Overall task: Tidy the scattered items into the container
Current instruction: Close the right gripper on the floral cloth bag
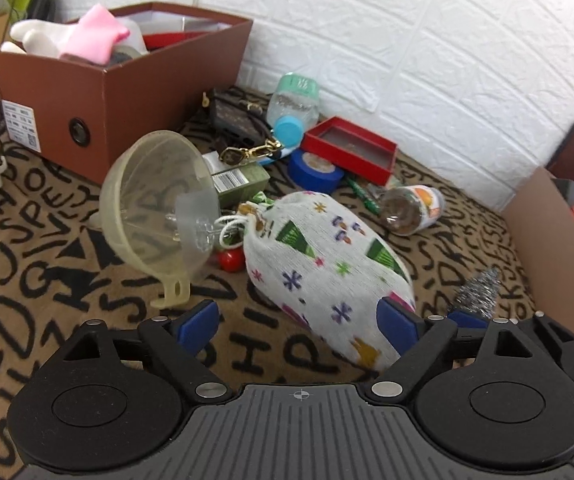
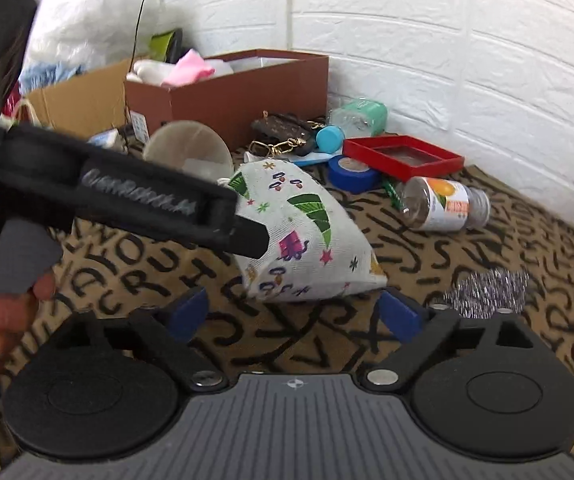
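A white drawstring pouch (image 1: pixel 319 264) with coloured prints lies on the lettered cloth; it also shows in the right wrist view (image 2: pixel 299 232). My left gripper (image 1: pixel 299 324) is open, its right finger against the pouch's near end. In the right wrist view the left gripper body (image 2: pixel 127 196) reaches over the pouch. My right gripper (image 2: pixel 295 312) is open and empty just short of the pouch. The brown box (image 1: pixel 135 92) at the back left holds a pink and white plush (image 1: pixel 87 36).
A clear plastic funnel (image 1: pixel 155 200), red tray (image 1: pixel 351 148), blue tape roll (image 1: pixel 315 170), baby bottle (image 1: pixel 295 108), patterned purse (image 1: pixel 235 116), jar (image 1: pixel 415 208) and silver tinsel tree (image 1: pixel 479 292) lie around. A cardboard box (image 1: pixel 555 248) stands at right.
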